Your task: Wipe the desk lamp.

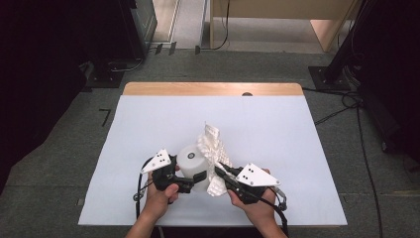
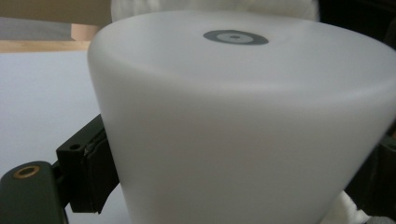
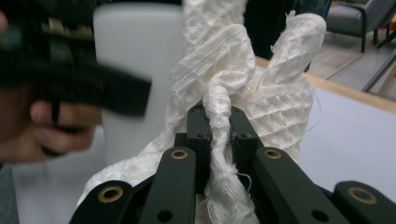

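A white plastic cylinder (image 1: 190, 159) with a small grey ring on its top (image 2: 236, 37) stands near the front middle of the table. My left gripper (image 1: 194, 179) is shut on the cylinder (image 2: 243, 135), one black pad (image 2: 95, 172) pressing its side. A crumpled white waffle-weave cloth (image 1: 214, 148) lies bunched against the cylinder's right side. My right gripper (image 1: 221, 172) is shut on a twisted fold of the cloth (image 3: 219, 116), pinched between its black jaws. In the right gripper view the cylinder (image 3: 140, 70) stands behind the cloth, with the left hand and its gripper blurred in front.
The table is covered by a white sheet (image 1: 267, 139), with a wooden strip (image 1: 213, 89) along its far edge. Dark equipment stands and cables sit on the grey floor around the table.
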Motion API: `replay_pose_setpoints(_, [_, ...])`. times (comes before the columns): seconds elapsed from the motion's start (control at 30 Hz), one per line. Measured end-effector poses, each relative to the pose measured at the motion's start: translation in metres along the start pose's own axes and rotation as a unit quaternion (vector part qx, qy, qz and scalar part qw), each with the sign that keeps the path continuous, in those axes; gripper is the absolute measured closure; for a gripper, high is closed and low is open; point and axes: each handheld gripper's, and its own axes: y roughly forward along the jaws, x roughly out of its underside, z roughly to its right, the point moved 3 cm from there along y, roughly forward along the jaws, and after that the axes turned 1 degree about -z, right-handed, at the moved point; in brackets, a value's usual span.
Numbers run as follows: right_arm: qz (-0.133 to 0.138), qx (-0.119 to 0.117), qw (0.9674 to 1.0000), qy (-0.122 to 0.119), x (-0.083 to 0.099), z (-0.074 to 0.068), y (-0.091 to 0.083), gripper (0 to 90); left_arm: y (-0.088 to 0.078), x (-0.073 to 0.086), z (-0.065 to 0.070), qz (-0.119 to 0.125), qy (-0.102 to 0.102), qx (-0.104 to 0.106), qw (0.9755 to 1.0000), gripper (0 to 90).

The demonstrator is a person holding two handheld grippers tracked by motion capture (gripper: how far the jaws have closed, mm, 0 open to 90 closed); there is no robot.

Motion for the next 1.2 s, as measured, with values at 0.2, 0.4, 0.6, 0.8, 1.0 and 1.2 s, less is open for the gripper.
replay_pose_setpoints(0.2, [-0.053, -0.021, 0.9984, -0.004, 0.020, -0.008, 0.018, 82.4, -0.012, -0.005, -0.013, 0.019, -0.026, -0.017, 0.9993, 8.2])
replay_pose_setpoints(0.4, [-0.034, -0.011, 0.9993, 0.008, 0.012, -0.007, 0.015, 82.5, -0.003, 0.002, -0.007, -0.012, 0.001, -0.018, 0.9998, 8.3])
replay_pose_setpoints(0.6, [0.010, 0.012, 0.9997, 0.017, -0.005, 0.004, -0.003, 82.4, 0.016, 0.013, 0.005, -0.045, 0.024, -0.009, 0.9986, 8.3])
replay_pose_setpoints(0.8, [-0.004, 0.013, 0.9997, 0.018, 0.003, 0.007, 0.001, 82.5, 0.014, 0.011, 0.003, -0.035, 0.013, -0.015, 0.9992, 8.3])
replay_pose_setpoints(1.0, [-0.053, 0.005, 0.9985, 0.007, 0.024, 0.001, 0.018, 82.4, 0.002, 0.003, -0.006, -0.008, 0.008, -0.023, 0.9997, 8.3])
replay_pose_setpoints(1.2, [-0.040, 0.028, 0.9985, 0.025, 0.017, 0.016, 0.010, 82.5, 0.004, 0.006, -0.011, -0.007, 0.047, -0.067, 0.9966, 8.3])
